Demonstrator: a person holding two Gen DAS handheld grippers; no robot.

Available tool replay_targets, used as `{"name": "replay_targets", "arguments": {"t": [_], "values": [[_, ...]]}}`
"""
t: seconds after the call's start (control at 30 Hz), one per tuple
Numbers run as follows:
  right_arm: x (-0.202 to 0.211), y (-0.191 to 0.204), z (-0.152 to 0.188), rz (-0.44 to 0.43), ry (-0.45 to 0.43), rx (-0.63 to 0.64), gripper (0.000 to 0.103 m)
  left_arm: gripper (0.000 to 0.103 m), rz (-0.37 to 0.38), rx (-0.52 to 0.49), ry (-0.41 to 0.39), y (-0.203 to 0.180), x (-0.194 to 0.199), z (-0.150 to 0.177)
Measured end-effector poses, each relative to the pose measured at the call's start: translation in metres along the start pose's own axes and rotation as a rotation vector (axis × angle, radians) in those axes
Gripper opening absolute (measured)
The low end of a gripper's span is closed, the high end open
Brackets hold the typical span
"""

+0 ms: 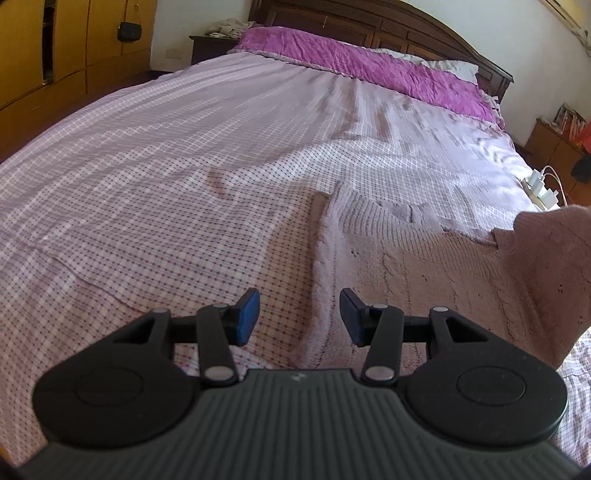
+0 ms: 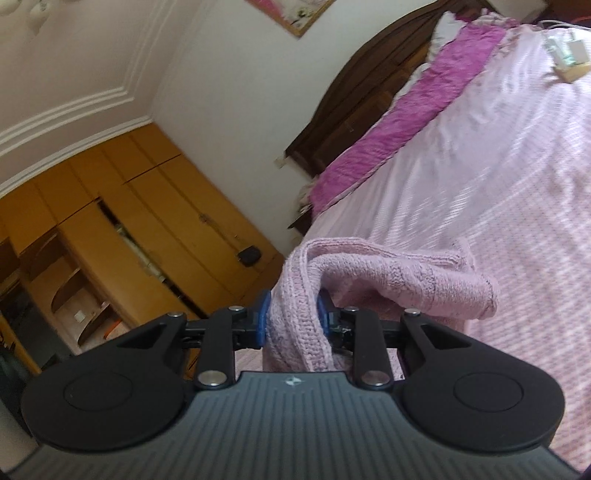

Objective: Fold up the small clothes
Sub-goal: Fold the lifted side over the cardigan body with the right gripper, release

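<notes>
**Pink sweater lifted at one side, left gripper empty above the bed**

At the far left of the left wrist view stands a yellow-orange wooden wardrobe (image 1: 55,55), and a small black handbag (image 1: 129,31) hangs on it. Next to it is the wide bed with a pink and white checked sheet (image 1: 147,177). At its head lies a long magenta crumpled pillow cover (image 1: 369,62) in front of a dark brown wooden headboard (image 1: 406,29).

The left gripper (image 1: 298,317) hangs above the sheet. Its two blue pads (image 1: 247,314) stand apart and nothing is between them. Under it and to its right lies the pale pink knitted sweater (image 1: 424,266), spread on the sheet. The right part of the sweater rises from the bed at the picture's edge. Beyond it, near the right edge of the bed, lies a white power strip with white chargers (image 1: 539,188).

In the right wrist view the picture is tilted. The wardrobe (image 2: 110,221) is at the left and the bed (image 2: 498,184) at the right. The right gripper (image 2: 293,319) pinches a thick fold of the sweater (image 2: 388,273) between its blue pads (image 2: 263,317), and both pads press on the knit. The held edge hangs down between the fingers, and the rest drapes to the right over the sheet.
</notes>
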State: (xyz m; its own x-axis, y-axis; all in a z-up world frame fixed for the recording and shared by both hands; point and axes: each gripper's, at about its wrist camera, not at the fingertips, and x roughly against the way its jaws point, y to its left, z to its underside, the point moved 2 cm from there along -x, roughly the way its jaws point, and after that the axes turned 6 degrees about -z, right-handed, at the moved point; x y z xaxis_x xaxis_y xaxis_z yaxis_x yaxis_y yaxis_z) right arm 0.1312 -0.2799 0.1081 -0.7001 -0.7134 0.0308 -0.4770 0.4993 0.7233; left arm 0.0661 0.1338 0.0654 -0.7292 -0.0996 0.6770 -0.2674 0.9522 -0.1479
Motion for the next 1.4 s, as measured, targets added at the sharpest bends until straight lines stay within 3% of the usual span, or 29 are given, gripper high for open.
{"name": "replay_targets", "arguments": {"t": [0.27,0.53,0.7,0.9,0.97,1.03,1.13,1.4], "values": [[-0.06,0.04,0.034,-0.013,0.127,0.069,0.029,0.05,-0.014,0.035,-0.026,0.02,0.01,-0.002],[-0.132,0.045,0.093,-0.022,0.315,0.058,0.022,0.05,-0.034,0.078,-0.032,0.044,0.016,0.0],[-0.158,0.056,0.124,0.03,0.401,0.106,0.023,0.05,-0.037,0.104,-0.025,0.055,0.014,0.002],[-0.135,0.059,0.128,0.051,0.375,0.101,0.027,0.05,-0.008,0.109,-0.025,0.057,0.014,0.002],[-0.12,0.062,0.125,0.066,0.346,0.114,0.035,0.05,0.003,0.099,-0.026,0.053,0.014,0.001],[-0.102,0.065,0.12,0.084,0.312,0.133,0.05,0.05,0.016,0.091,-0.028,0.049,0.013,0.0],[-0.076,0.067,0.112,0.112,0.267,0.163,0.06,0.05,0.044,0.086,-0.029,0.041,0.011,-0.003],[-0.027,0.053,0.084,0.226,0.191,0.218,0.072,0.05,0.115,0.044,-0.027,0.012,0.006,-0.012]]}}
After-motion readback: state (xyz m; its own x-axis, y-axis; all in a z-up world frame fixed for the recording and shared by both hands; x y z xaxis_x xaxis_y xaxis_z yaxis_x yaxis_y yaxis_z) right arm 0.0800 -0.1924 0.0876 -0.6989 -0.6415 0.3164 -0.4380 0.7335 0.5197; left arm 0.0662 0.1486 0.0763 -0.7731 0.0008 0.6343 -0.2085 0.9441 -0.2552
